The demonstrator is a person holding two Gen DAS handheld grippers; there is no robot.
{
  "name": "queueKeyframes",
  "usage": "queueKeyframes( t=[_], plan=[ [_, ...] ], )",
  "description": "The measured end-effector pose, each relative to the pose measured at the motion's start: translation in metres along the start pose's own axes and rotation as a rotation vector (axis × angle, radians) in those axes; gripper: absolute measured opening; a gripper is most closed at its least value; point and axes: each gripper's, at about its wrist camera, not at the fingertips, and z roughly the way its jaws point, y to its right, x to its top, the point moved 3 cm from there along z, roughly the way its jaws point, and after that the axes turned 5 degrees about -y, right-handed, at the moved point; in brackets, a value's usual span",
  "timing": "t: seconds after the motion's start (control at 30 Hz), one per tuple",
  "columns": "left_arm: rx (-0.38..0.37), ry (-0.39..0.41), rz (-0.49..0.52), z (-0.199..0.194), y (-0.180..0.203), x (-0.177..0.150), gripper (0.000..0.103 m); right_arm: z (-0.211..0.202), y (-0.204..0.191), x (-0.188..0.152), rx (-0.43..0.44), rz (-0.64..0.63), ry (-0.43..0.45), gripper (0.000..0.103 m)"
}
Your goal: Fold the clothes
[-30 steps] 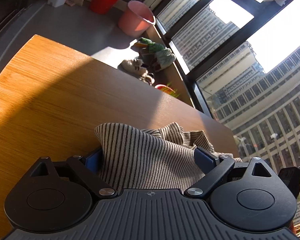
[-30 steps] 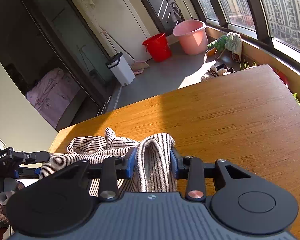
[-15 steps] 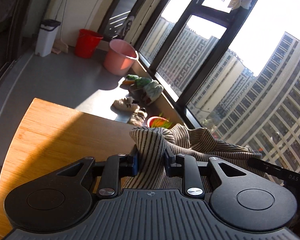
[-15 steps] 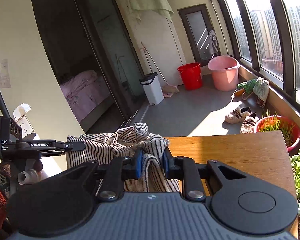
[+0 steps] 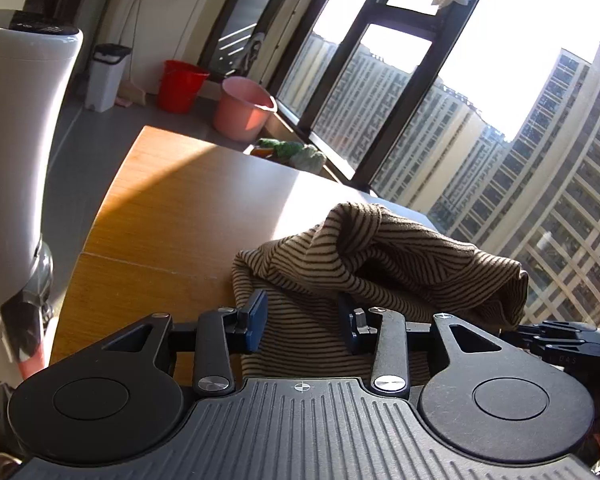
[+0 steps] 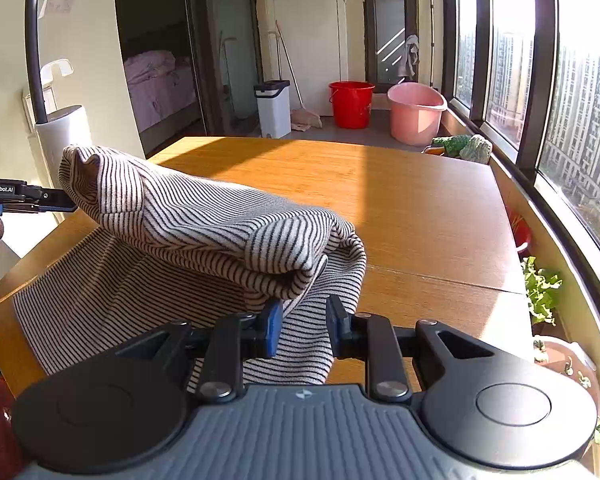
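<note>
While both claws carry the striped garment (image 6: 204, 224) up off the desk (image 6: 420, 216) (low and bunched a second ago), now stretched between them, lower panel draping onto the near desk edge. Left claw (image 5: 302, 322): jaws just opened wider, cloth between them yet pads look loose, probably letting go or regripping. Right claw (image 6: 300, 326): jaws just eased slightly apart, fabric between the pads, looks pinched. Likely mid-fold, top edge brought over. Garment: thin dark stripes on cream, rolled thick along the held edge, creased, sunlit. Pink tub (image 6: 416, 112) and red bucket (image 6: 350, 104) on the floor beyond.
</note>
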Motion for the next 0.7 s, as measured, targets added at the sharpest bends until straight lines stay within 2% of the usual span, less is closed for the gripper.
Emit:
queueKeyframes(
  t=[0.07,0.13,0.17,0.27,0.33,0.43,0.57,0.63,0.7],
  plan=[
    [0.001,-0.012,-0.054,-0.014,-0.016,-0.004,0.053,-0.011,0.009,-0.005,0.007,0.035,0.001,0.028],
    [-0.025,-0.011,-0.129,-0.027,-0.032,-0.004,0.061,-0.028,0.022,-0.008,0.035,0.101,0.028,0.036],
    [-0.050,-0.008,-0.166,-0.032,-0.038,-0.002,0.064,-0.034,0.027,-0.008,0.051,0.134,0.046,0.041],
    [-0.152,-0.008,-0.259,-0.033,-0.042,0.006,0.083,-0.051,0.045,0.000,0.146,0.290,0.120,0.052],
    [-0.201,-0.024,-0.289,-0.024,-0.038,0.011,0.087,-0.045,0.050,0.005,0.220,0.375,0.128,0.057],
    [-0.180,-0.090,-0.223,0.004,-0.019,0.010,0.089,-0.017,0.043,0.010,0.285,0.440,0.079,0.057],
    [-0.156,-0.200,-0.150,0.043,0.000,0.002,0.089,0.029,0.024,0.003,0.287,0.414,-0.032,0.057],
    [-0.157,-0.233,-0.146,0.055,0.003,0.000,0.084,0.048,0.015,-0.002,0.291,0.418,-0.071,0.058],
    [-0.156,-0.226,-0.154,0.063,0.001,0.003,0.073,0.055,0.013,0.002,0.295,0.401,-0.050,0.056]
  ],
)
